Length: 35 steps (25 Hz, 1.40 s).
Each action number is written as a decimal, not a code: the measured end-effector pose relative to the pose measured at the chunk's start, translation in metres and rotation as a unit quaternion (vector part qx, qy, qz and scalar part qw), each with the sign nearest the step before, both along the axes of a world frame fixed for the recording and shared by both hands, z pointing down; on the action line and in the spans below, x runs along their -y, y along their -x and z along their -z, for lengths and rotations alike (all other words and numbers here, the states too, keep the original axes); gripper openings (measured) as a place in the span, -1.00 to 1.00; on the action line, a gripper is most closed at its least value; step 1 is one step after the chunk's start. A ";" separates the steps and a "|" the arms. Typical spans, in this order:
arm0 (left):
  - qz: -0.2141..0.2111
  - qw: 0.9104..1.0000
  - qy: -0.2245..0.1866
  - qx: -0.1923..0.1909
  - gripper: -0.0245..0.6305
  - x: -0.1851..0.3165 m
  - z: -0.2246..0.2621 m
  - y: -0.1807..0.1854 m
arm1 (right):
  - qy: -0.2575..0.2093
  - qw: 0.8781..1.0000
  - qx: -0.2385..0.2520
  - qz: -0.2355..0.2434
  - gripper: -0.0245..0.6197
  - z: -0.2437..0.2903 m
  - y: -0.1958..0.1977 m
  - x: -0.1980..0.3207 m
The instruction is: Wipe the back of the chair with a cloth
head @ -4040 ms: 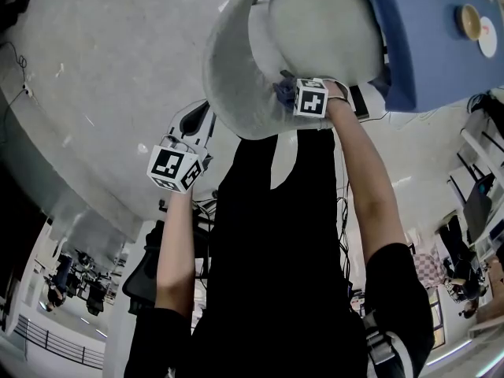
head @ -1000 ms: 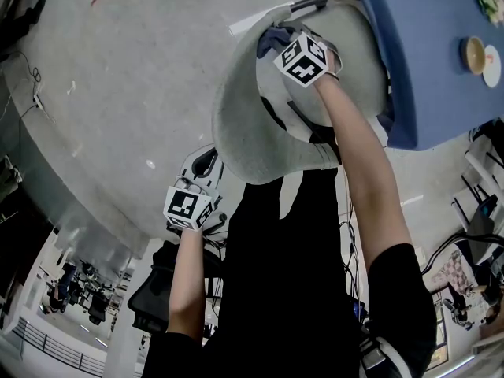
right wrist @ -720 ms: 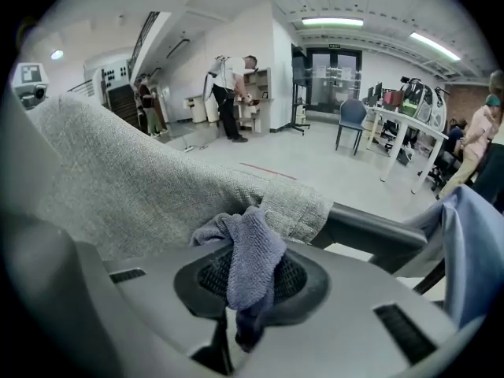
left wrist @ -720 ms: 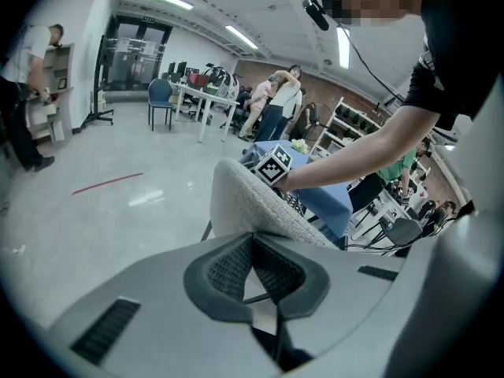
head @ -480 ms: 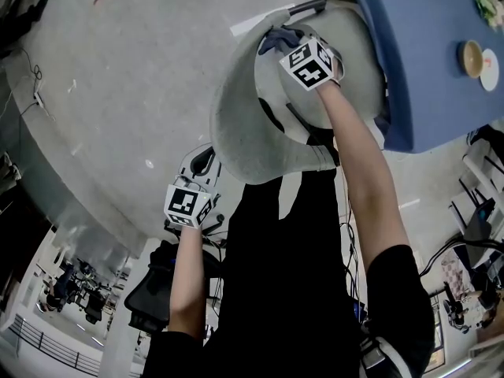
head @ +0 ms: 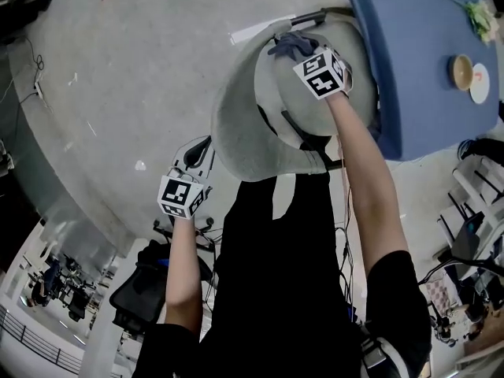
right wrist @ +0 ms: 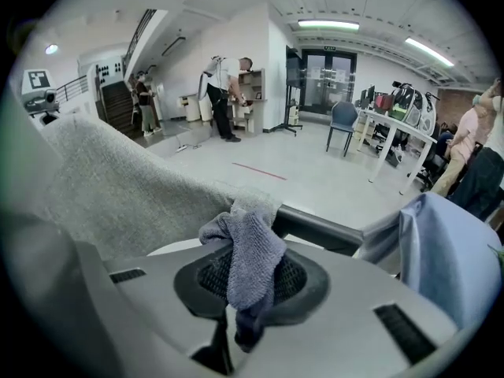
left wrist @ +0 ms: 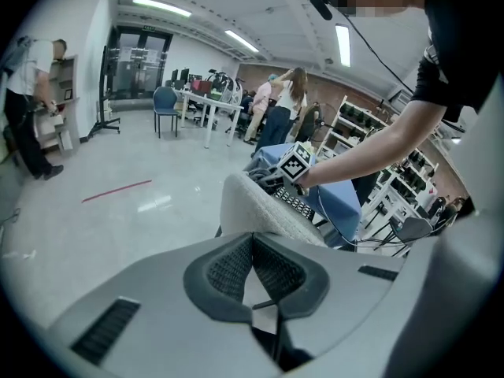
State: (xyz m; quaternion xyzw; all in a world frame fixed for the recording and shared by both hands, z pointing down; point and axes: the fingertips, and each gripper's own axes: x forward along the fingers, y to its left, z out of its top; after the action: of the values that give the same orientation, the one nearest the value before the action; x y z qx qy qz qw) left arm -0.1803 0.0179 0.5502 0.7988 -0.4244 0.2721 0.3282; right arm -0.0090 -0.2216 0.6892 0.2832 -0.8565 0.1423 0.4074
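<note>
The chair has a curved grey fabric back [head: 236, 128] and a pale seat [head: 315, 101]. In the head view my right gripper [head: 298, 51] sits at the far end of the back, by the black armrest bar [head: 309, 16], shut on a blue-grey cloth [head: 290, 44]. In the right gripper view the cloth [right wrist: 250, 254] hangs bunched between the jaws of the right gripper [right wrist: 250, 280] and touches the fabric edge [right wrist: 118, 187]. My left gripper [head: 197, 151] hangs beside the chair over the floor, shut and holding nothing; in its own view the left gripper [left wrist: 253, 262] faces the chair back [left wrist: 260, 207].
A table under a blue cloth [head: 425, 61] stands against the chair's far side, with a bowl [head: 461, 71] and a plate [head: 479, 83] on it. Grey floor [head: 126, 69] lies to the left. People, desks and shelving stand farther back in the room.
Four seconds ago the right gripper and cloth were at the near end of the chair back; they have slid along it to the far end. The left gripper has barely moved.
</note>
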 end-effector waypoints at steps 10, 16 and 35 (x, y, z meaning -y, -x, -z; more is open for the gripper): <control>0.041 0.997 -0.064 0.011 -0.85 0.025 0.075 0.004 | -0.035 0.998 0.048 0.030 -0.71 0.118 -0.003 -0.008; 0.036 0.993 -0.107 0.018 -0.85 0.031 0.121 -0.011 | -0.056 0.993 0.085 0.063 -0.71 0.193 0.008 -0.025; 0.038 0.976 -0.214 -0.027 -0.85 -0.002 0.260 -0.068 | -0.111 0.965 0.209 0.113 -0.71 0.391 -0.002 -0.132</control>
State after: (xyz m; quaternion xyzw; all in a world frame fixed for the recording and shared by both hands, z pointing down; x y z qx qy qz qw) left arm -0.1119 0.0200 0.2907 0.8405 -0.4943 0.1410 0.1712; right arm -0.0065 -0.0899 0.2979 0.1919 -0.9594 0.0557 0.1988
